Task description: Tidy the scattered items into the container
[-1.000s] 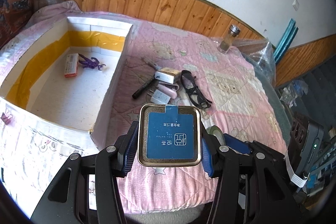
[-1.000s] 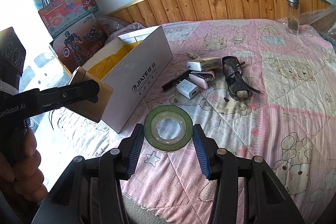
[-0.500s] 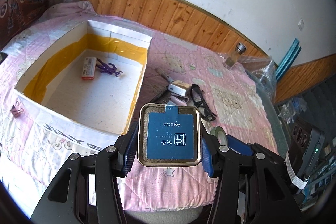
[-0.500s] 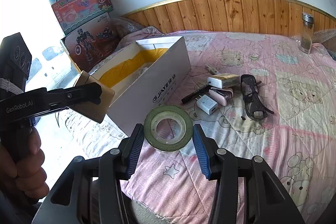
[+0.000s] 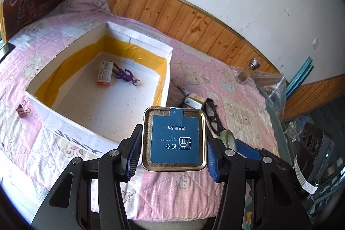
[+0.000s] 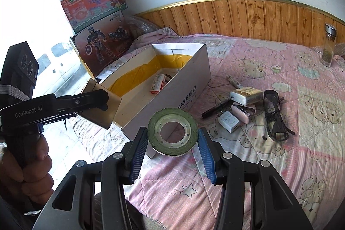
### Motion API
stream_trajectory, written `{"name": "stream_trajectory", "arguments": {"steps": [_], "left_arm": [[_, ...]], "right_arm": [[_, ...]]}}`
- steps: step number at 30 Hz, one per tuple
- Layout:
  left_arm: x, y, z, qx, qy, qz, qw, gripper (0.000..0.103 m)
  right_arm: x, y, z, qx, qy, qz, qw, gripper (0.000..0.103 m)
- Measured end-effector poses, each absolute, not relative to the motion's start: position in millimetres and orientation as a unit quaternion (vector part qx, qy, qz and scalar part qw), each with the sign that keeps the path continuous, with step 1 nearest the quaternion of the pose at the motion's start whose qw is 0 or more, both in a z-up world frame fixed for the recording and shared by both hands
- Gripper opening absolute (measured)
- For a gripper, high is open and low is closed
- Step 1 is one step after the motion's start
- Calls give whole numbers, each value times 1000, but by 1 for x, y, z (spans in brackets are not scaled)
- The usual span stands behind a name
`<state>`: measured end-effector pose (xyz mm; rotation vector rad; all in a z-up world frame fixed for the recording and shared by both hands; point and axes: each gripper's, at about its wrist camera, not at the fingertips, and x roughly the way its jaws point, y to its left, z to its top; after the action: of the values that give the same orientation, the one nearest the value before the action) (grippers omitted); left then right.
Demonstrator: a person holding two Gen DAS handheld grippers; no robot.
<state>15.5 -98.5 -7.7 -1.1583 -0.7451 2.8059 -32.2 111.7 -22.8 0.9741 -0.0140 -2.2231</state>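
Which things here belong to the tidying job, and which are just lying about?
Job: white box; tea tin in left gripper; green tape roll in right gripper; glasses; white charger; pen.
Bystanders: toy boxes; glass jar.

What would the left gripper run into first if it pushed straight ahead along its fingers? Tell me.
Probably the white box: the left gripper, shut on the tea tin, points down toward the box's near right corner and floor. Depth is hard to judge.
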Motion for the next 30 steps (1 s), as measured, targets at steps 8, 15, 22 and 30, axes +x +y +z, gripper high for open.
{"name": "stream_trajectory", "arguments": {"steps": [8, 15, 22, 30], "left_arm": [[8, -117, -9, -369, -252, 895, 1, 53], [-1, -128, -13, -375, -261, 889, -2, 53], [-11, -139, -17, -384, -271, 883, -4, 53], [-23, -155, -19, -388, -279, 879, -8, 53]], "right_arm": [[-46, 92, -14, 373, 4, -854, 363, 49], [-58, 73, -11, 374, 15, -850, 371, 49], [-69, 56, -7, 375, 27, -846, 379, 49], [-84, 35, -2, 374, 41, -842, 386, 49]]}}
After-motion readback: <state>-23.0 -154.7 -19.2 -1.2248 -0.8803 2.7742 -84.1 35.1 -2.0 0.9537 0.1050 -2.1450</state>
